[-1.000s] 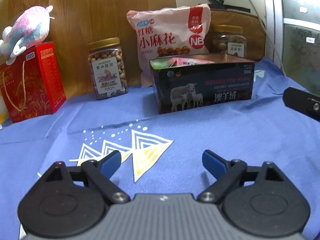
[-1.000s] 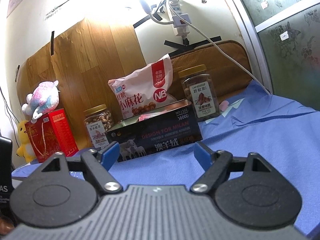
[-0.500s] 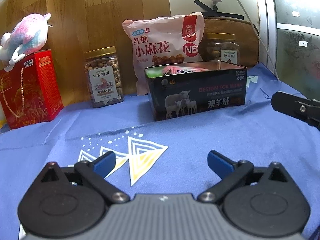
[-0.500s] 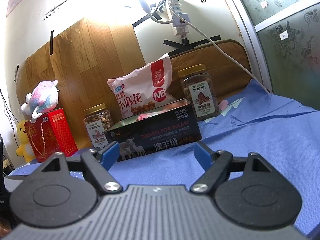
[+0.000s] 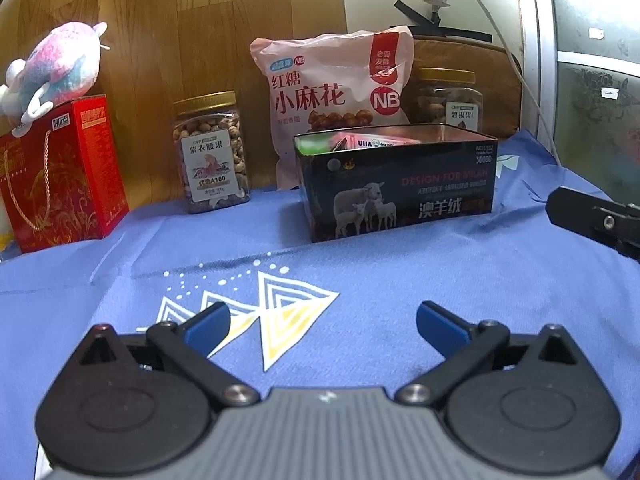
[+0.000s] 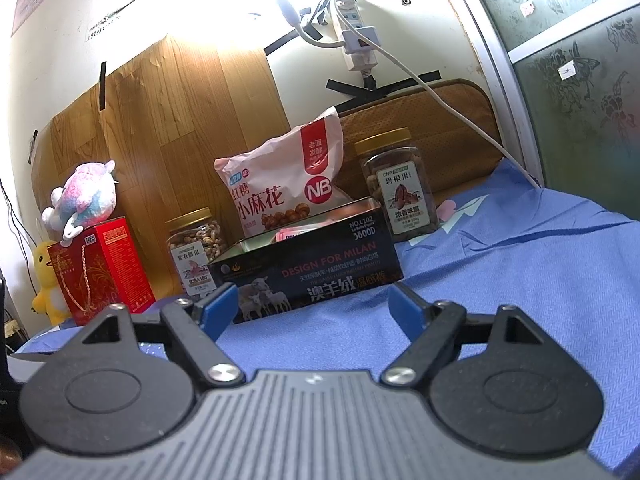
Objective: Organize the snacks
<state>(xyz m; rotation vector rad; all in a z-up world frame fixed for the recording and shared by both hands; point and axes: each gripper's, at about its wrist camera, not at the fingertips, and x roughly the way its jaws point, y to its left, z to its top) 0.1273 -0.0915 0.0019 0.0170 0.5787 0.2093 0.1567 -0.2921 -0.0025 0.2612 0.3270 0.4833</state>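
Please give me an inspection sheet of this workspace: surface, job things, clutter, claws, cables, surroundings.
Surface: blue cloth, printed triangles, some wrinkles.
Job's things: open dark tin holding small packets; pink snack bag upright behind it; nut jar to the tin's left, pecan jar to its right.
Clutter: red gift box with a plush toy on top; yellow duck toy.
Claws: left claw open, empty; right claw open, empty.
Cables: white cable from wall power strip.
Surroundings: wood panel, patterned glass at right.

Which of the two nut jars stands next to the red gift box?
The cashew jar, left of the pink snack bag. The other jar stands right of the bag, behind the tin.
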